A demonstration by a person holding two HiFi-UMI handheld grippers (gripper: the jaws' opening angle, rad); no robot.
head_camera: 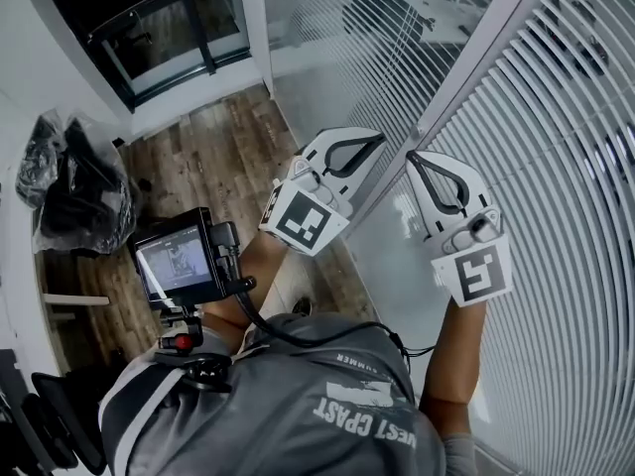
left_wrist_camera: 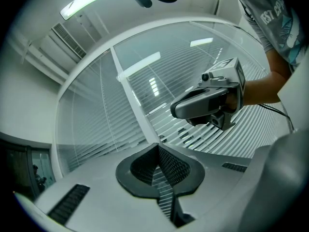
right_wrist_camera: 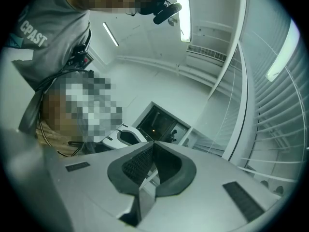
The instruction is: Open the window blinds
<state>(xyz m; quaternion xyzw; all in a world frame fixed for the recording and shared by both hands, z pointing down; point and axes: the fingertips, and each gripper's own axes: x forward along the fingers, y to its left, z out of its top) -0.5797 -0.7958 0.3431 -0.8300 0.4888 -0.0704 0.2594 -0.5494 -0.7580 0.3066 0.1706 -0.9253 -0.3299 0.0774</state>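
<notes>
Both closed and empty, left hand-held gripper [head_camera: 380, 138] and right hand-held gripper [head_camera: 412, 157] face flimsy white slatted blinds [head_camera: 566, 167] at 3 o'clock; grip their pull cord, never slats.

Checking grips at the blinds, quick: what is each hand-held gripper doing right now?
Left hand-held gripper: closed, nothing seen between its jaws.
Right hand-held gripper: closed, nothing seen between its jaws.

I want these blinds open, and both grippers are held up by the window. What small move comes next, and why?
Probably open the right gripper and ease it toward the blinds, looking for a cord or wand. Both it and the left gripper are shut on nothing, beside the white frame post, and no control is clearly visible.
</notes>
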